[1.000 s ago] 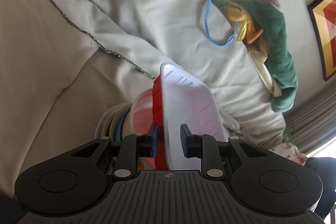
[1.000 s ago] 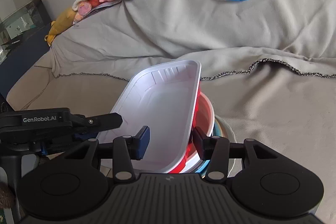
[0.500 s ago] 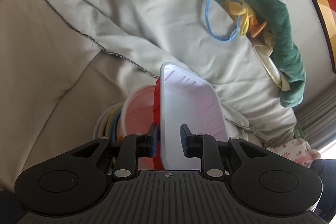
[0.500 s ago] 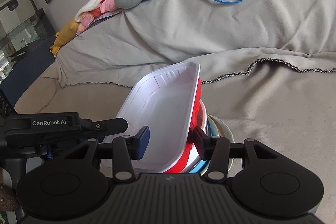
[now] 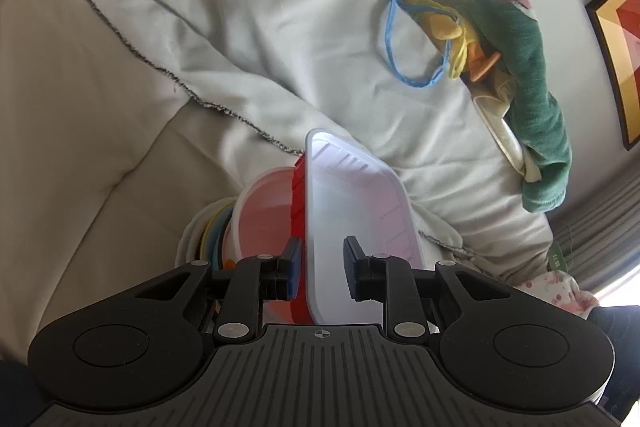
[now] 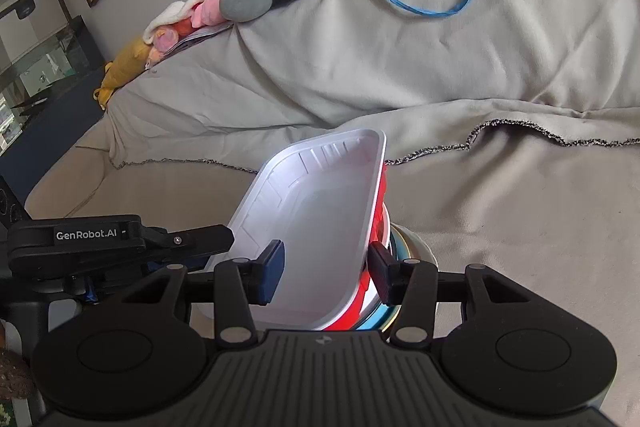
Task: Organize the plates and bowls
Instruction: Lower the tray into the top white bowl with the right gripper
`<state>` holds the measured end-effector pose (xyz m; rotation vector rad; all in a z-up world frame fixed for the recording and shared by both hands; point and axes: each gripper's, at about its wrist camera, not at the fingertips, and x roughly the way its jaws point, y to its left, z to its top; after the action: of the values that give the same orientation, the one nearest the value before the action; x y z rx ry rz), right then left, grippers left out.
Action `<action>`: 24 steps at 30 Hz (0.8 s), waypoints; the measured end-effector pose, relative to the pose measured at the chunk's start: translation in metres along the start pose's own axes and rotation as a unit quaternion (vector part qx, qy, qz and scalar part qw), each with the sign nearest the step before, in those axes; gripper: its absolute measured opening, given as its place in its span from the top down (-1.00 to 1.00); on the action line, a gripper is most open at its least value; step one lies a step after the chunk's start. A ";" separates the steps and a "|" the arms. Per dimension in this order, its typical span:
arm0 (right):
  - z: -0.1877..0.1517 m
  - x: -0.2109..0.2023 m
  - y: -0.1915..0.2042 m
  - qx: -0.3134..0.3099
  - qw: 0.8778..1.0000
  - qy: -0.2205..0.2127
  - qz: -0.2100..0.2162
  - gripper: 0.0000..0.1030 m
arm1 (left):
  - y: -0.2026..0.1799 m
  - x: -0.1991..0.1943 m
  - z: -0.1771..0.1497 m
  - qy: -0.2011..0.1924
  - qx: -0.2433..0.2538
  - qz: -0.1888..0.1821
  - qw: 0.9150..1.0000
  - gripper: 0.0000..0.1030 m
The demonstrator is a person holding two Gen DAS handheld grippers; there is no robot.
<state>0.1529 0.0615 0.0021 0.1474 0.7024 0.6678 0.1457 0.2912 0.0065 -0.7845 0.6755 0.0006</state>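
White tray (image 6: 320,227) sat tilted atop the stacked bowls (image 5: 260,215) on the sofa (image 6: 500,227), its long axis running away from both grippers. Left gripper (image 5: 320,267) straddled one rim, right gripper (image 6: 326,269) the other; whether either pinched, I couldn't tell.

Glossy white plastic tray (image 6: 320,211) over matt, wrinkled cloth cover (image 6: 400,67).

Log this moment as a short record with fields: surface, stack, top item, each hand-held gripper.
surface: sofa draped in a grey blanket
stack: round coloured plates, white round bowl, red container
top item: white rectangular plastic tray, tilted
left hand-held gripper: straddles one tray rim, grip unclear
right hand-held gripper: straddles opposite tray wall and red container, grip unclear
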 end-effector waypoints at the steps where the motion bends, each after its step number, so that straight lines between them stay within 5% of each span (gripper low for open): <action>1: 0.000 0.000 0.000 0.001 1.000 0.001 0.000 0.09 | 0.000 0.000 0.000 0.000 0.000 0.001 1.000 0.50; 15: -0.006 0.009 0.012 -0.019 1.000 0.019 -0.001 0.08 | 0.005 -0.005 -0.001 -0.008 -0.008 0.017 1.000 0.50; 24: -0.008 0.005 0.012 -0.036 0.999 0.006 -0.030 0.06 | -0.015 -0.026 -0.011 -0.053 0.058 0.080 0.994 0.50</action>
<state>0.1439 0.0731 -0.0028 0.0570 0.6910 0.6365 0.1232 0.2794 0.0256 -0.6128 0.6306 0.1468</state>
